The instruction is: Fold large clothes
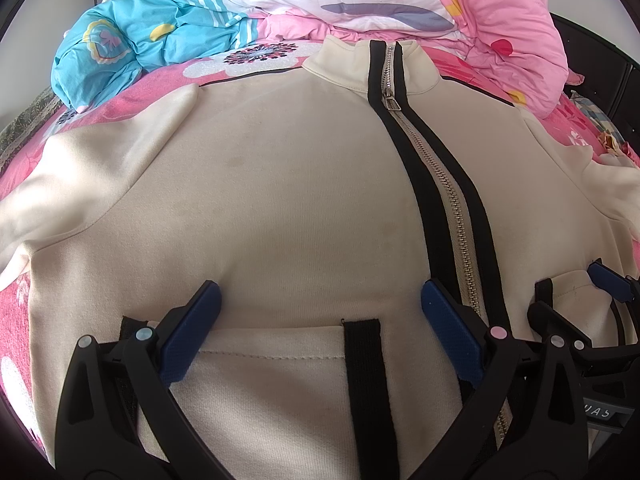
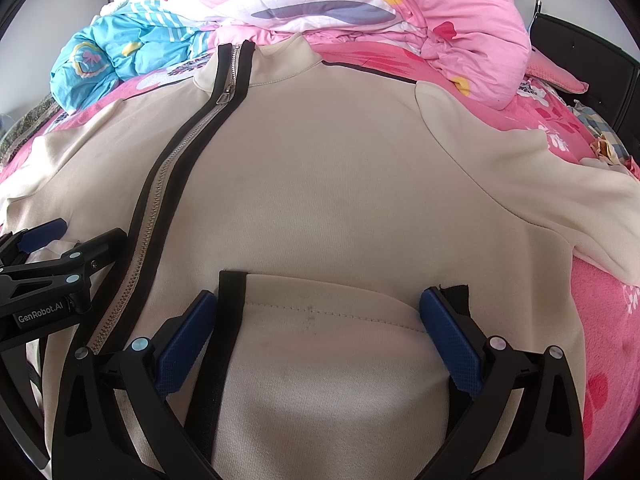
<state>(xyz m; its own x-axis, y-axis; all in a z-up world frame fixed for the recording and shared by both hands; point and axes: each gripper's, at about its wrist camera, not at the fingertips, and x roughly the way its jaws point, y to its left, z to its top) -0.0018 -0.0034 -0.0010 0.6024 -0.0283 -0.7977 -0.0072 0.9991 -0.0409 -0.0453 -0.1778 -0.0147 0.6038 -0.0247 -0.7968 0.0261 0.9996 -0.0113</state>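
Note:
A cream zip-up jacket point(image 1: 288, 184) point(image 2: 352, 184) lies flat and face up on the bed, collar at the far side, sleeves spread to both sides. Its metal zipper point(image 1: 452, 200) point(image 2: 160, 192) runs between black bands and is done up. My left gripper point(image 1: 320, 296) stands open over the jacket's left pocket point(image 1: 272, 380), fingers low over the cloth. My right gripper point(image 2: 320, 304) stands open over the right pocket point(image 2: 332, 360). Each gripper shows at the edge of the other's view: the right one point(image 1: 608, 280), the left one point(image 2: 52, 240).
A pink floral bedsheet point(image 2: 600, 340) covers the bed. A bunched pink and white quilt point(image 1: 440, 4) and a blue patterned cover point(image 1: 132, 48) lie beyond the collar. A dark headboard or furniture point(image 2: 592, 60) stands at the far right.

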